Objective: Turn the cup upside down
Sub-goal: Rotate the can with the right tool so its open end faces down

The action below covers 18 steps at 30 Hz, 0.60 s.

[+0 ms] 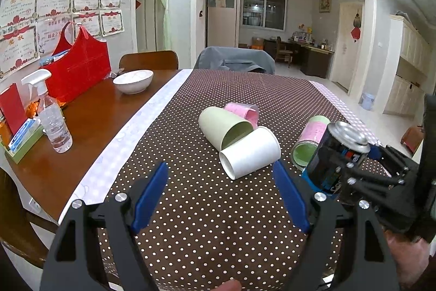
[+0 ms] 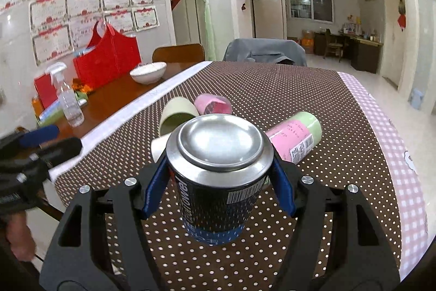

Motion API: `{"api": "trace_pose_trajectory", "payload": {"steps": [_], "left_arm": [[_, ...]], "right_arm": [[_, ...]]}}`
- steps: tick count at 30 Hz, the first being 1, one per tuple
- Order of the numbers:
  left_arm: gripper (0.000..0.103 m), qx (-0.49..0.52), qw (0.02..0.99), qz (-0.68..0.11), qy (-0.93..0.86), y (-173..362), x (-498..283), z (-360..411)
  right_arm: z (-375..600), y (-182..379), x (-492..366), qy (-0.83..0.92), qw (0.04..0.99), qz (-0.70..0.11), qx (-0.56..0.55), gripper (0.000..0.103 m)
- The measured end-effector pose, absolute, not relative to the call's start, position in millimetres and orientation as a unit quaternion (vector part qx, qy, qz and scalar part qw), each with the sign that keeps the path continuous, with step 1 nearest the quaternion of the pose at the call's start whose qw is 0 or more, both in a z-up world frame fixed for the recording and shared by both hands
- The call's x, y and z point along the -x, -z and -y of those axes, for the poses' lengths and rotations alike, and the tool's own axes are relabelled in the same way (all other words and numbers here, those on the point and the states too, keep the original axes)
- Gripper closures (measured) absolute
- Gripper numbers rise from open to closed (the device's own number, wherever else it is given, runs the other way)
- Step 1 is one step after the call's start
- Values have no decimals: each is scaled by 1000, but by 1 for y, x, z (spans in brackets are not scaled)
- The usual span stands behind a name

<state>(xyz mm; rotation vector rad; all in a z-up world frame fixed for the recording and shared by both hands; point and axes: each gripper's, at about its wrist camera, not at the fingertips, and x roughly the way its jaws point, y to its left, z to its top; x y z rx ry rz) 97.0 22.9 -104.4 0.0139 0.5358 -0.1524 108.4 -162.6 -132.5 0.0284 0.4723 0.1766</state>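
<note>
A table (image 1: 90,127) is carrying a dotted cloth (image 2: 313,105) over most of its top, with bare wood showing on the left side. On that wood a red bag (image 1: 79,67) is standing by the wall, a bowl (image 1: 133,81) is sitting near it, and a spray bottle (image 1: 53,119) is standing closer to the edge.

Mid-cloth, four cups are lying on their sides: a green cup (image 1: 220,127) touching a white cup (image 1: 249,154), a pink cup (image 1: 245,111) behind them, and a pink-labelled cup (image 1: 310,141) off to the right.

The right gripper (image 2: 218,182) is clamping a dark cup (image 2: 218,176) between its blue fingers (image 2: 154,187). The dark cup is standing upside down, metal base upward, with its lower end at or just above the cloth; contact is hard to judge. The left gripper (image 1: 220,195) is hovering with its jaws wide apart and nothing between them, pointing toward the white cup.

By the look of it, the flip is nearly done and the step in hand is setting the dark cup down. The next move probably calls for settling its rim flat on the cloth, then parting the fingers slowly so they are not dragging or tipping it.
</note>
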Motion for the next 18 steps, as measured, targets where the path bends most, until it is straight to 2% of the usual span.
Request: {"api": "trace_pose_trajectory", "payload": {"steps": [13,14,15,16,17,18], "left_arm": [[25,-10,960,-270,77,107,-97,-22],[25,-10,960,-270,77,107,-97,-22],[25,-10,960,-269,77,106,-97,-22],[25,-11,960,-269,77,106,-96,-22],[25,-11,960,-268,77,106,-96,-22],[25,-11,961,-267,77,104,-96,-22]], "right_arm": [[156,153,-113,-91,960,-264,10,35],[156,153,-112,-90,960,-264,12,32],[157,153,-112,-91,960,-266,8,18],[158,152,-111,-96,960,-265,0,11],[160,150,-110,-99,960,-262,-8,6],[161,149,-109,-99,960,-260,-11,6]]}}
